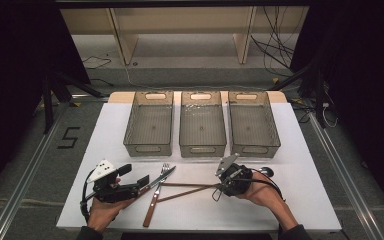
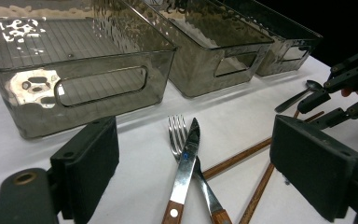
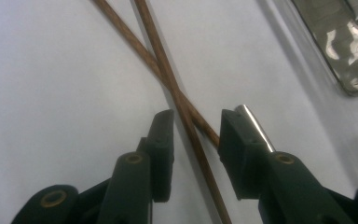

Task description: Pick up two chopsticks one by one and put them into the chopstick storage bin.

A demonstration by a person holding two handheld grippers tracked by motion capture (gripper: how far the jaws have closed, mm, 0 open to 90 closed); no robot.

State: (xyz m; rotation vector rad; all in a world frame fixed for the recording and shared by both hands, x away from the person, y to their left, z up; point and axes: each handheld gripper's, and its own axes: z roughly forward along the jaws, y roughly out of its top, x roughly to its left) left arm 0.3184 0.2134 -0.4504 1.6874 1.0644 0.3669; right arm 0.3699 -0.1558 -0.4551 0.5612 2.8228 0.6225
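Where the white desk (image 1: 80, 150) carries three smoky bins (image 1: 202, 125) in a row at its far side, the cutlery lies just in front of the middle bin. The left tool (image 1: 140, 181), jaws spread wide and holding nothing, sits left of the crossed knife (image 2: 186, 163) and fork (image 2: 178, 133). The right tool (image 3: 196, 140), jaws partly apart, straddles two crossed chopsticks (image 3: 177, 93); whether its pads press them is unclear. A spoon (image 2: 303, 93) is half hidden behind it.
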